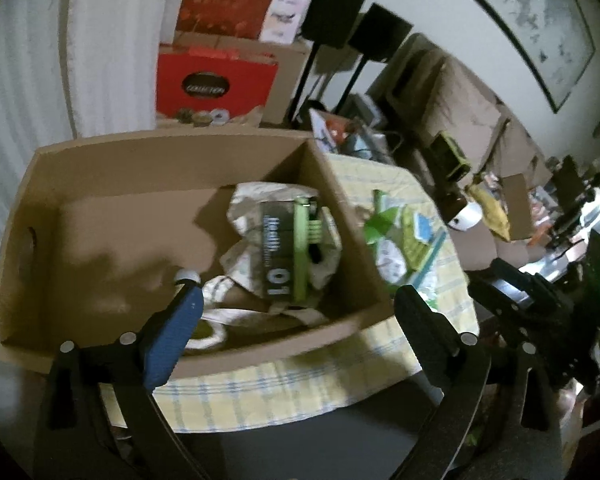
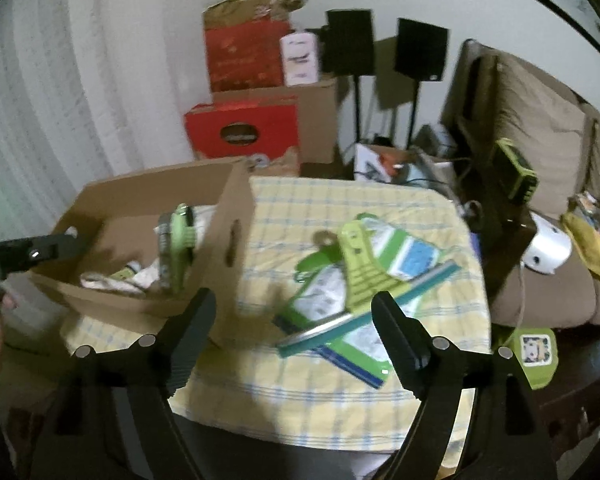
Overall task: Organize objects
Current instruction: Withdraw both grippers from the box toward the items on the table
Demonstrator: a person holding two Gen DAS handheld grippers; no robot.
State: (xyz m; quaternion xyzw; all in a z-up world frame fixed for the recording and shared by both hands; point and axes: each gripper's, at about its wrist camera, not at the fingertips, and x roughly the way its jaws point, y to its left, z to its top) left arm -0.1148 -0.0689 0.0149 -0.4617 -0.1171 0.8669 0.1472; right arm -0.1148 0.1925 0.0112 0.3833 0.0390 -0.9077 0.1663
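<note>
From the left wrist, we see our left claw (image 1: 296,300) spread wide and empty over the near rim of the cardboard box (image 1: 100,168), where a dark green-edged package (image 1: 288,248) already lies on crumpled paper, so we judge it sorted. From the right wrist, our right claw (image 2: 294,312) gapes empty just right of the box, facing the green packets (image 2: 360,276) on the checked counter (image 2: 300,392), likely next.

Readable text: two items.
The dark packet (image 1: 278,248) in the cardboard box (image 1: 100,168) shows "01"; the red box (image 1: 216,84) reads "COLLECTION".
</note>
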